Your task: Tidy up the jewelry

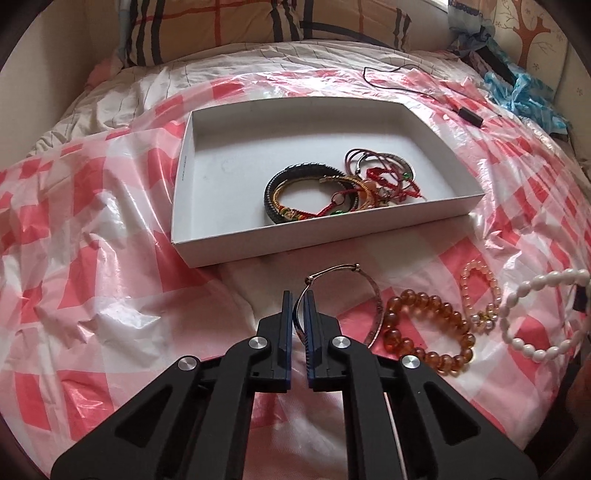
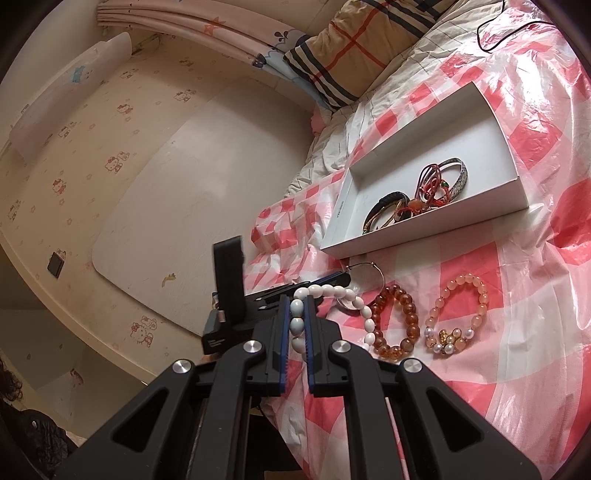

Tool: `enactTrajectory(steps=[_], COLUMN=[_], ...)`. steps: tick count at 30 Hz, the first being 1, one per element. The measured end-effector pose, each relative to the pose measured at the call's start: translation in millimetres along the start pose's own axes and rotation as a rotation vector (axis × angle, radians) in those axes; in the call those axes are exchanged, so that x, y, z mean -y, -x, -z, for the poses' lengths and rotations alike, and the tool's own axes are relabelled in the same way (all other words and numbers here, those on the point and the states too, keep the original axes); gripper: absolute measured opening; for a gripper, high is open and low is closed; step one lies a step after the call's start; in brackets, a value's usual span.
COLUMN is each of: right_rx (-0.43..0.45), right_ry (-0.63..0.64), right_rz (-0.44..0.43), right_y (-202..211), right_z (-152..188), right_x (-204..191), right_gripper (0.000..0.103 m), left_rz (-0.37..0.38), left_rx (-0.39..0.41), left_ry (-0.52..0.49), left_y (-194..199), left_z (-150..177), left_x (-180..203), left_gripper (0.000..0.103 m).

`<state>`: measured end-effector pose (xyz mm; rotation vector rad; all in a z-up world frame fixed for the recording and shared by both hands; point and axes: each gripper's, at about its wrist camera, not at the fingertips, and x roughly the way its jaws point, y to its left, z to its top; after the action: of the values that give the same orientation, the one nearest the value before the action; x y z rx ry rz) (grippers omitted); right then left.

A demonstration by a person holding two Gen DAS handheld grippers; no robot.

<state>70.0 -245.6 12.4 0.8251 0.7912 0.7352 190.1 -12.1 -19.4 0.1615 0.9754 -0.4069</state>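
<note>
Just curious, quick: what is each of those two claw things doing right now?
Left gripper: closed on the thin silver bangle.
Right gripper: closed on the white bead bracelet.

White oval-bead bracelet [image 1: 546,317] runs off the left-wrist frame's right edge; tiny print on the white cardboard tray's wall [image 2: 341,211] seems illegible.

**Bed and what lies on it**

My bed [image 1: 110,96] wears a red-and-white checked plastic sheet [image 1: 92,258]. On the sheet I see a white box [image 1: 218,236], an amber bead bracelet [image 1: 428,328], a peach bead bracelet [image 1: 480,295] and a black cable [image 1: 417,88]; a plaid pillow [image 1: 221,26] lies at the head.
</note>
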Motion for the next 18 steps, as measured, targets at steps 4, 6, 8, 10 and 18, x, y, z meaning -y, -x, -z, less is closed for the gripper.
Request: enactTrajectory(steps=[4,6,8,10,18], right_rx=[0.005,0.014,0.027,0.035,0.048], right_ry=[0.004,0.011,0.021,0.028,0.027], right_rz=[-0.002,-0.009,-0.016,-0.024,-0.048], right_y=[-0.9,-2.7,-3.4,-5.4,-16.0], right_z=[-1.4,-5.6,-10.3,-14.4,-34.0], right_x=[-0.9,-2.5,-4.5,-6.3,-4.6], right_gripper=[0.008,0.008,0.008,0.008,0.008], left_rz=[0.078,0.106,0.125,0.138,0.158], left_rx=[0.048,0.072,0.100,0.130,0.197], left_ry=[0.042,0.061,0.081,0.096,0.118], left_y=[16.4,23.6,30.4,37.1,48.5], left_z=[-3.3,-6.3,-9.3,-14.1,-32.4], left_x=[-3.4,-5.4,-7.9,-9.0,-5.6], left_gripper=[0.005,0.005,0.005,0.005,0.005])
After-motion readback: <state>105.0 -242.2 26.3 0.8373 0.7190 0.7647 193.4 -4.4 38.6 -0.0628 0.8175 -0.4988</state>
